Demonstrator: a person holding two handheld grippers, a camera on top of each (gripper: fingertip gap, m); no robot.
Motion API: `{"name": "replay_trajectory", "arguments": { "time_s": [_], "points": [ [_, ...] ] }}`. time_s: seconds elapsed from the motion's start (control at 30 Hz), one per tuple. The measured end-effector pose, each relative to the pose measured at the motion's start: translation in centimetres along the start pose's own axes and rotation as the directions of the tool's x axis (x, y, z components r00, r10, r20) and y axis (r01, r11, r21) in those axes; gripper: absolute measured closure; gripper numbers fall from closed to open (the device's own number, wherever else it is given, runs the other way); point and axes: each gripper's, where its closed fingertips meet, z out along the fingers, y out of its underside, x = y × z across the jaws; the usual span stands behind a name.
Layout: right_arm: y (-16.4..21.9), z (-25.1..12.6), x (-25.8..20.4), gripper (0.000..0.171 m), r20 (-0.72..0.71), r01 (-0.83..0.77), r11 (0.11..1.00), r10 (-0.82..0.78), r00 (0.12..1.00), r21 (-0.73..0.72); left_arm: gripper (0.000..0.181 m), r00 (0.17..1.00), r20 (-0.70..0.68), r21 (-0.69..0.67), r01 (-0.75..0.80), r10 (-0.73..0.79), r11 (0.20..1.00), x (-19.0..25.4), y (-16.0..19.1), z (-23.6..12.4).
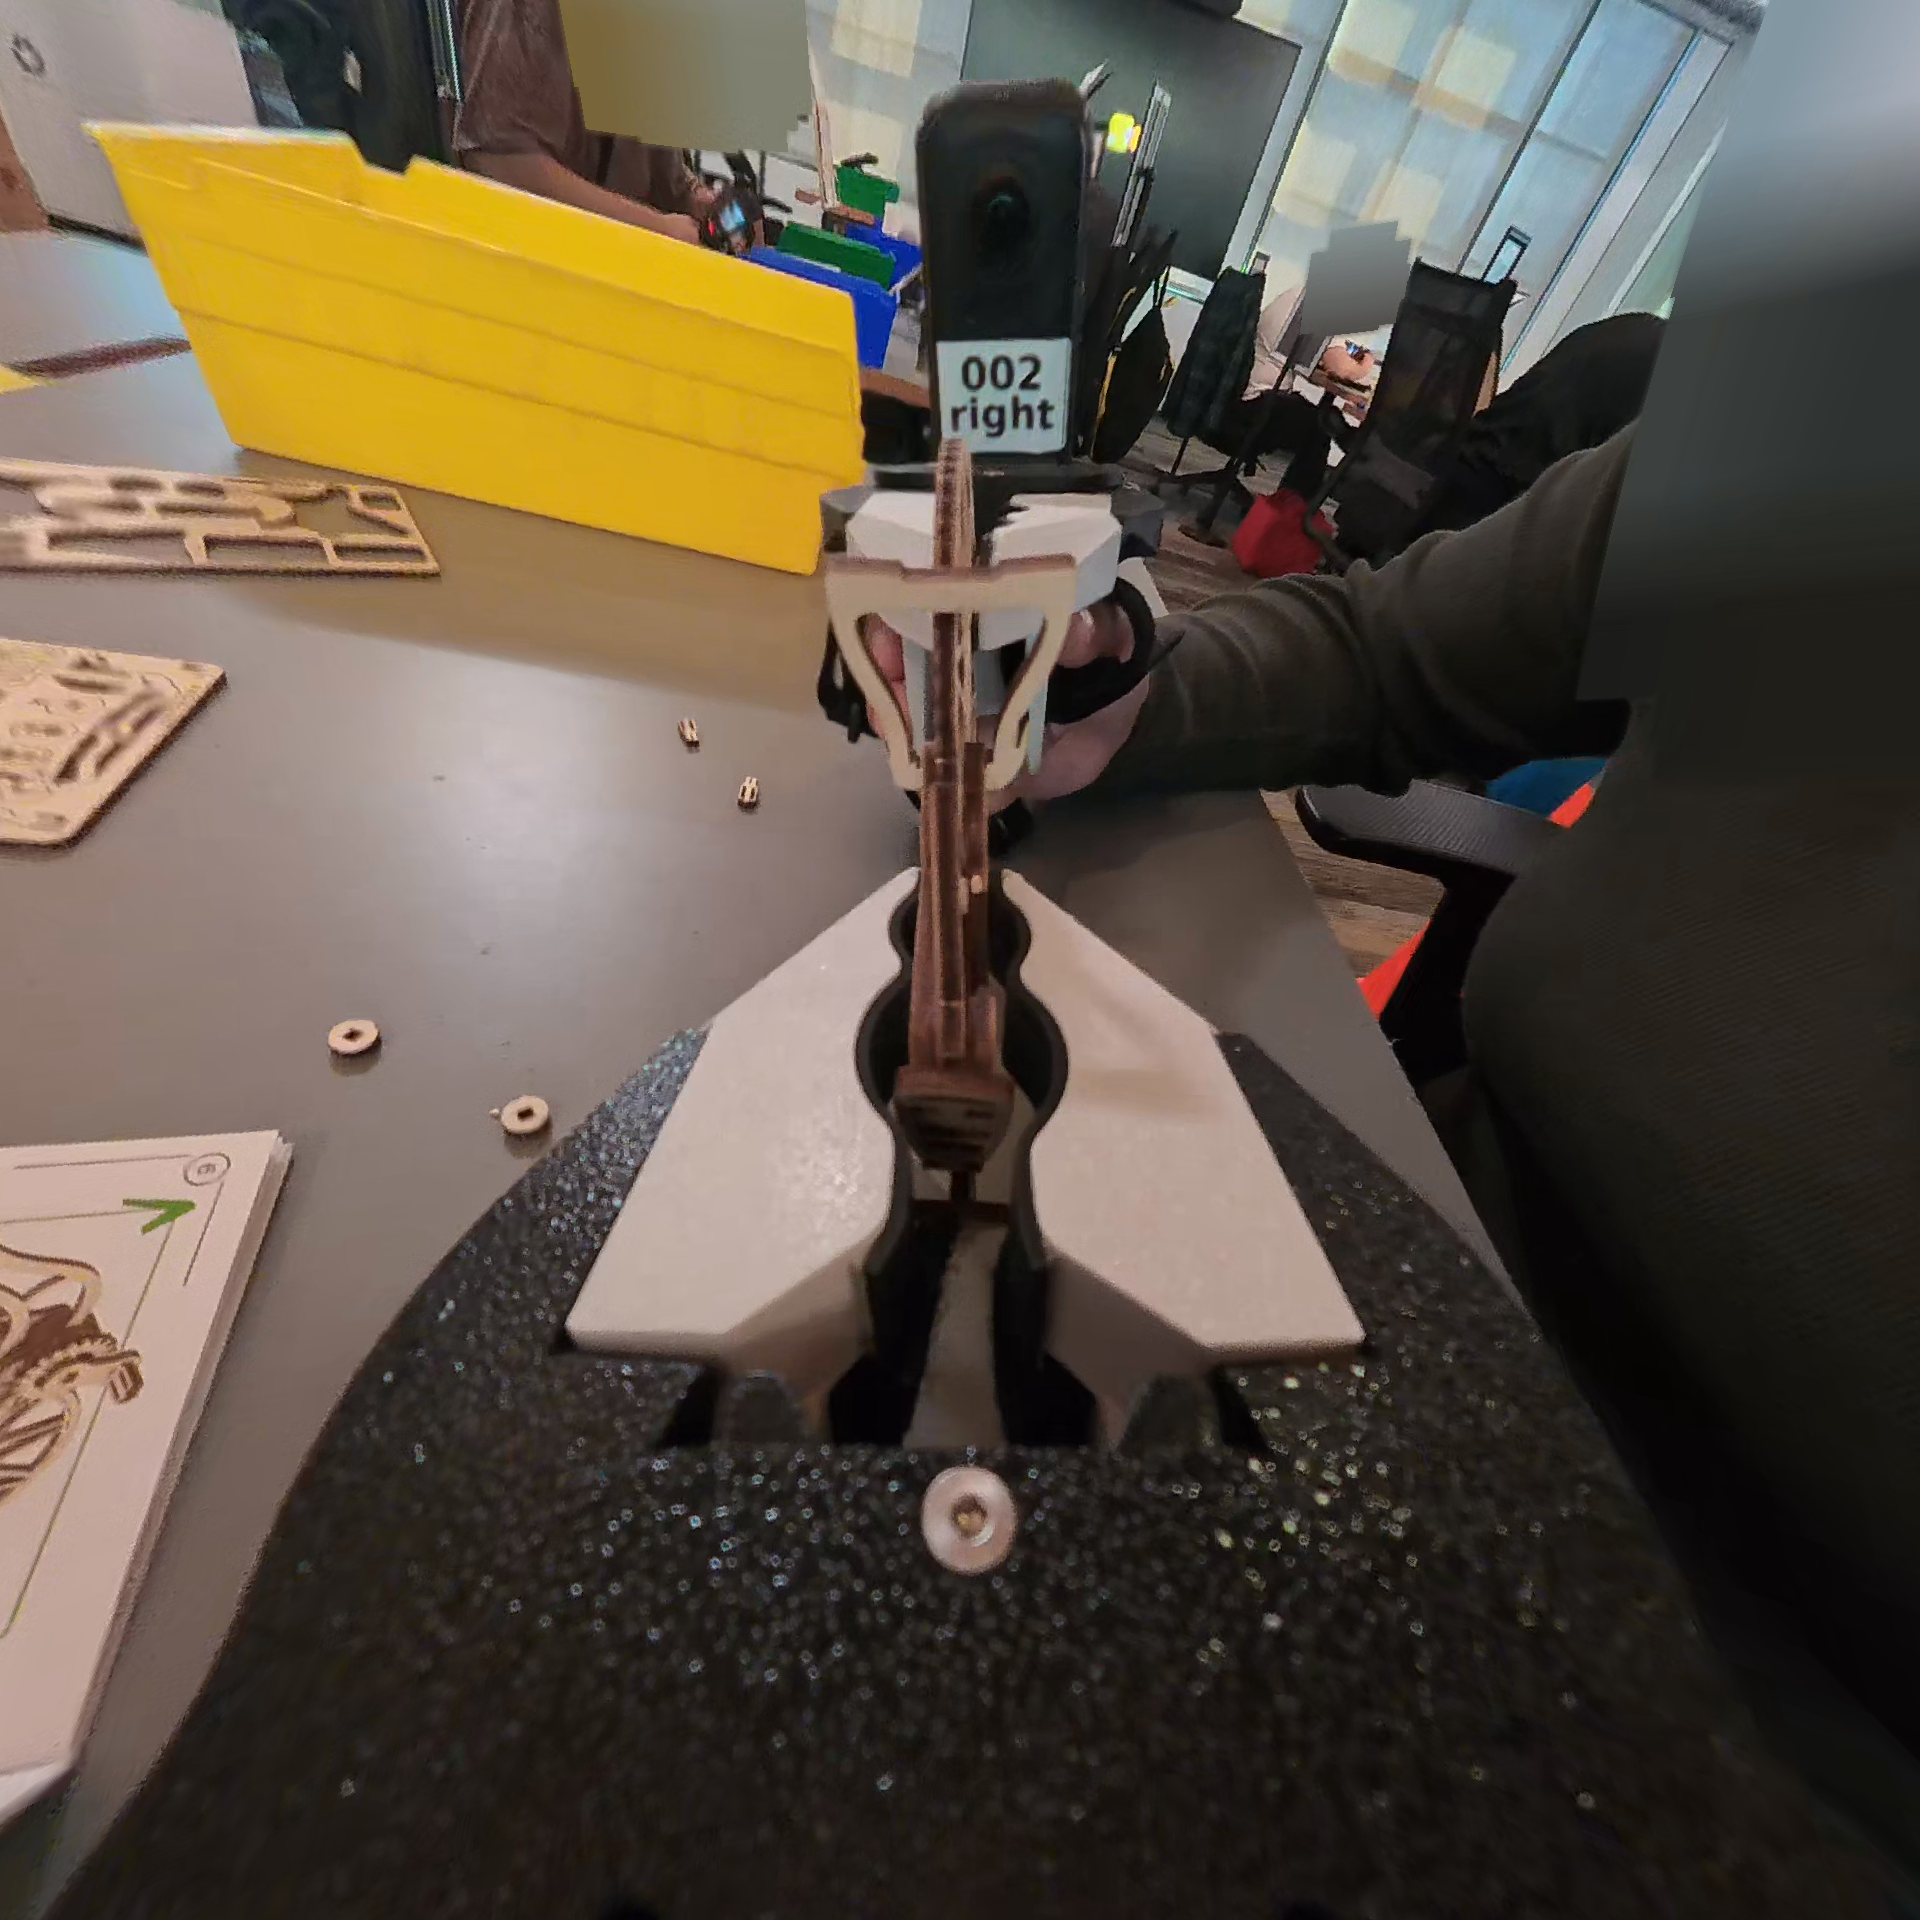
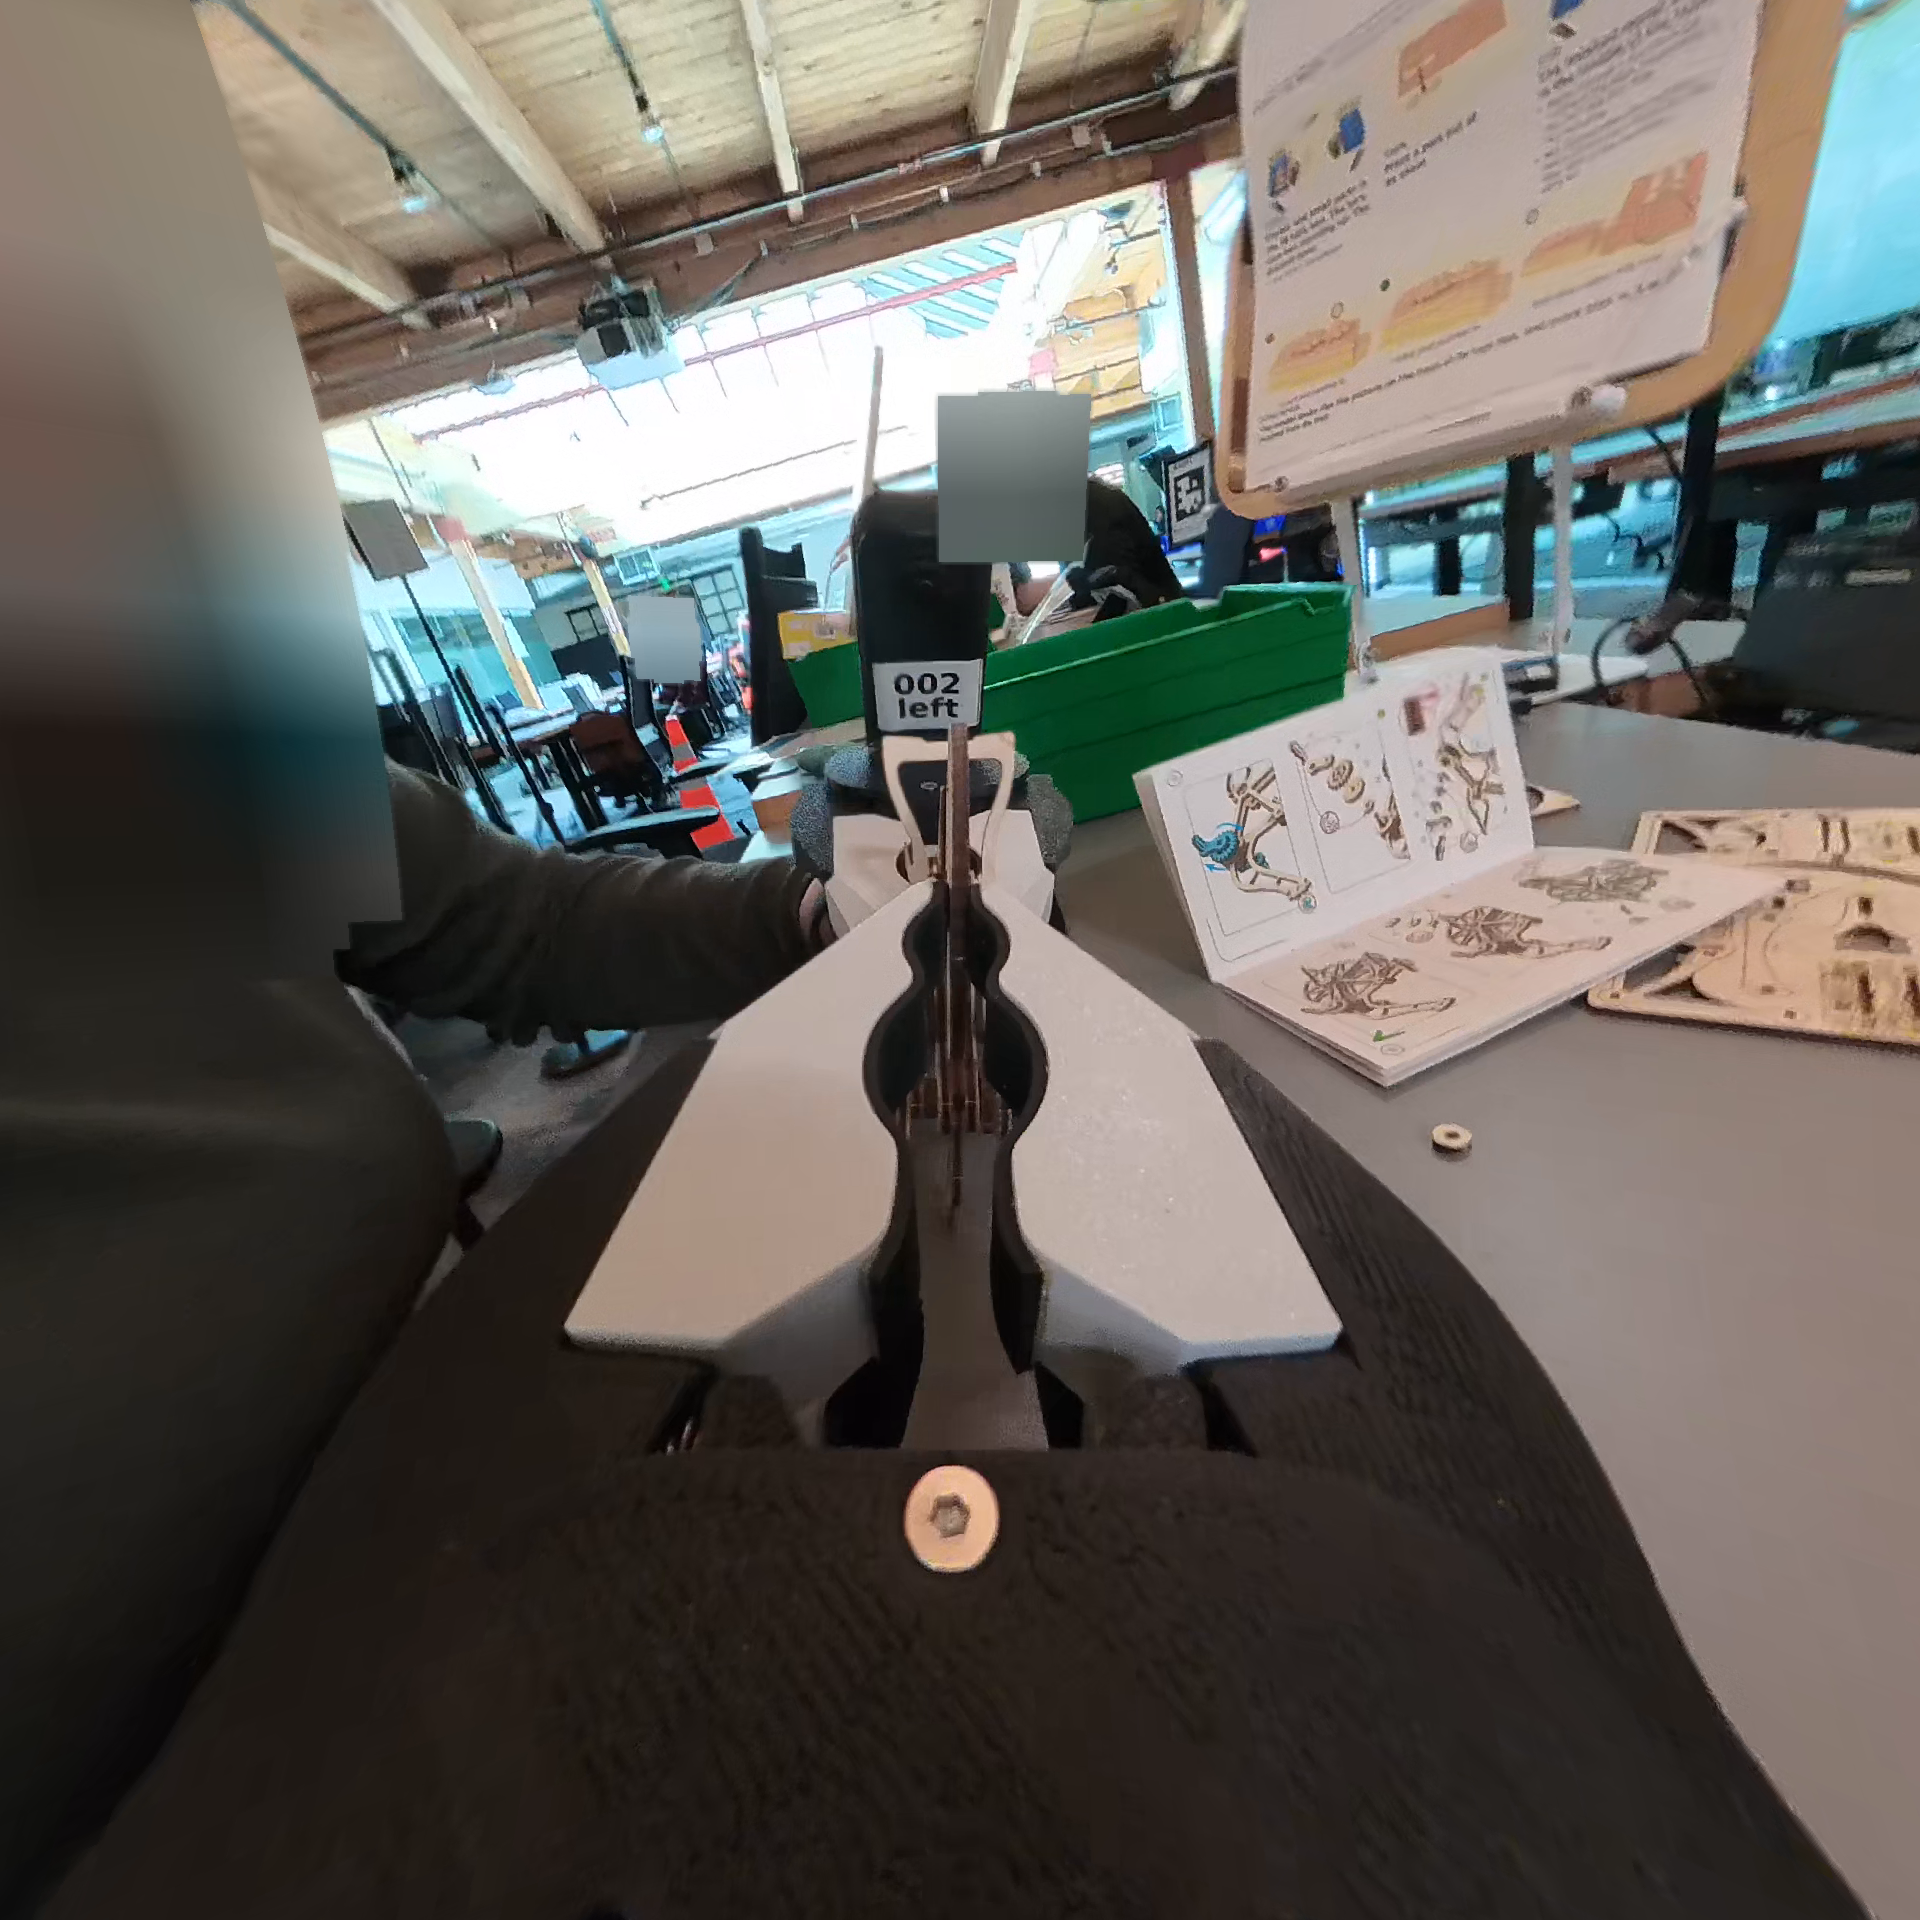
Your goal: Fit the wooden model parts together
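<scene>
A long layered wooden model (image 1: 948, 935) runs edge-on between my two grippers, above the dark table (image 1: 520, 883). My left gripper (image 1: 961, 896) is shut on its near end. A pale fork-shaped wooden frame (image 1: 862, 644) sits across the model's far part, in front of my right gripper (image 1: 974, 717), which a hand holds facing me. In the right wrist view my right gripper (image 2: 954, 906) is shut on the same model (image 2: 951, 1081). The left gripper (image 2: 941, 850) faces it just beyond the fingertips, with the pale frame (image 2: 902, 795) between them.
A yellow bin (image 1: 499, 343), cut-out wooden sheets (image 1: 208, 514) and two wooden washers (image 1: 353, 1037) lie to the left, with a booklet (image 1: 104, 1351). In the right wrist view an open booklet (image 2: 1403, 883), a green bin (image 2: 1143, 675), more sheets (image 2: 1787, 935) and an instruction stand (image 2: 1455, 208) are to the right. The tips of one gripper are about 4 cm away from the tips of the other.
</scene>
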Motion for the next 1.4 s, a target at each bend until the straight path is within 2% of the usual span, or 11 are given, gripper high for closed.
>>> {"name": "replay_trajectory", "arguments": {
  "time_s": [0.17, 0.37, 0.63, 0.87, 1.07, 1.3, 1.4],
  "points": [
    [-0.9, 0.0, -2.0, 0.171, 0.019, 0.207, 0.978, -0.207, 0.978, -0.009, 0.174, 0.976, 0.036, 0.074, -0.215, 0.213, 0.974, 1.1, -1.0, 0.1],
    [-0.9, 0.2, -4.3, 0.171, 0.052, 0.418, 0.908, -0.416, 0.908, -0.037, 0.174, 0.923, 0.043, 0.107, -0.384, 0.382, 0.917, 2.8, -1.6, 0.1],
    [-0.9, 0.2, -5.1, 0.171, 0.061, 0.466, 0.884, -0.463, 0.884, -0.037, 0.175, 0.877, 0.086, 0.1, -0.48, 0.473, 0.872, 3.4, -2.1, 0.1],
    [-0.5, 0.4, -6.0, 0.171, 0.025, 0.667, 0.739, -0.668, 0.744, -0.09, 0.174, 0.801, 0.153, 0.019, -0.588, 0.579, 0.809, 3.0, -1.9, 0.2],
    [0.8, 0.6, -6.7, 0.171, 0.045, 0.823, 0.545, -0.829, 0.557, -0.158, 0.175, 0.643, 0.198, -0.122, -0.732, 0.739, 0.67, 2.5, -1.0, 0.4],
    [2.4, 1.0, -7.0, 0.171, 0.09, 0.876, 0.438, -0.882, 0.462, -0.201, 0.174, 0.553, 0.19, -0.214, -0.783, 0.811, 0.584, 2.2, -0.1, 0.8],
    [2.5, 1.0, -6.9, 0.171, 0.093, 0.873, 0.444, -0.878, 0.469, -0.202, 0.174, 0.548, 0.186, -0.222, -0.785, 0.816, 0.578, 2.2, 0.1, 1.0]
  ]
}}
